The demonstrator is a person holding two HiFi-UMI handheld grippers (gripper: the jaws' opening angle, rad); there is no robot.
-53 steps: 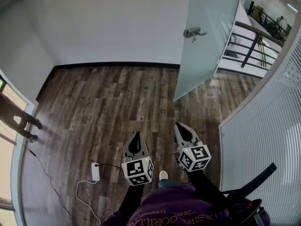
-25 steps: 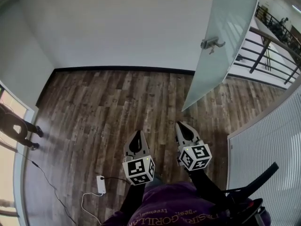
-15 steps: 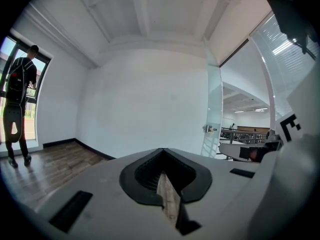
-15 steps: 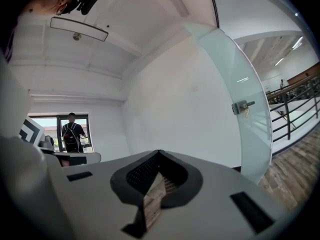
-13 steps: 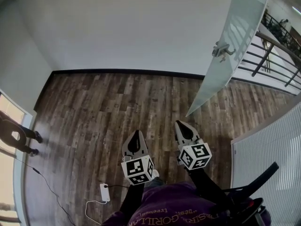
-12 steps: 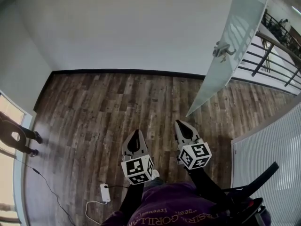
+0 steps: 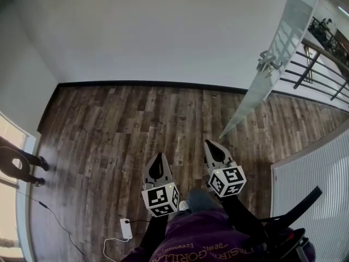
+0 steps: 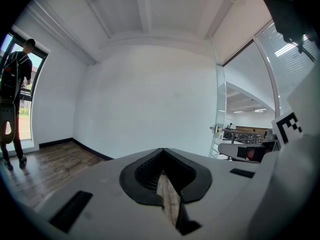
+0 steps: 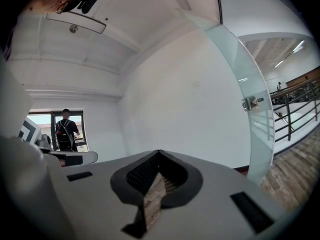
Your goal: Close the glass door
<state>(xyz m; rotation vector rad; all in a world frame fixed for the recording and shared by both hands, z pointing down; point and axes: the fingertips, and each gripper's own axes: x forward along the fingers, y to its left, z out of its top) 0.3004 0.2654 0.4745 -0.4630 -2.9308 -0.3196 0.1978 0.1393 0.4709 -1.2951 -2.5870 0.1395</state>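
Note:
The frosted glass door (image 7: 283, 42) stands open at the upper right of the head view, seen nearly edge-on, with a metal handle (image 7: 267, 60) on it. My left gripper (image 7: 158, 155) and right gripper (image 7: 209, 144) are held side by side over the wooden floor, both shut and empty, well short of the door. In the left gripper view the left gripper (image 8: 162, 149) points at the white wall, with the door's edge (image 8: 220, 104) to its right. From the right gripper (image 9: 159, 152), the door (image 9: 252, 129) and its handle (image 9: 251, 103) show to the right.
A white wall (image 7: 152, 31) closes the room ahead. A dark railing (image 7: 319, 64) runs beyond the door. A white slatted wall (image 7: 316, 184) stands on the right. A power strip (image 7: 126, 228) with its cable lies on the floor behind me. A person (image 7: 16, 165) stands at the left window.
Both grippers have moved forward together across the floor. The door has shifted to the right in the head view and looks more edge-on. The power strip has slid toward the bottom.

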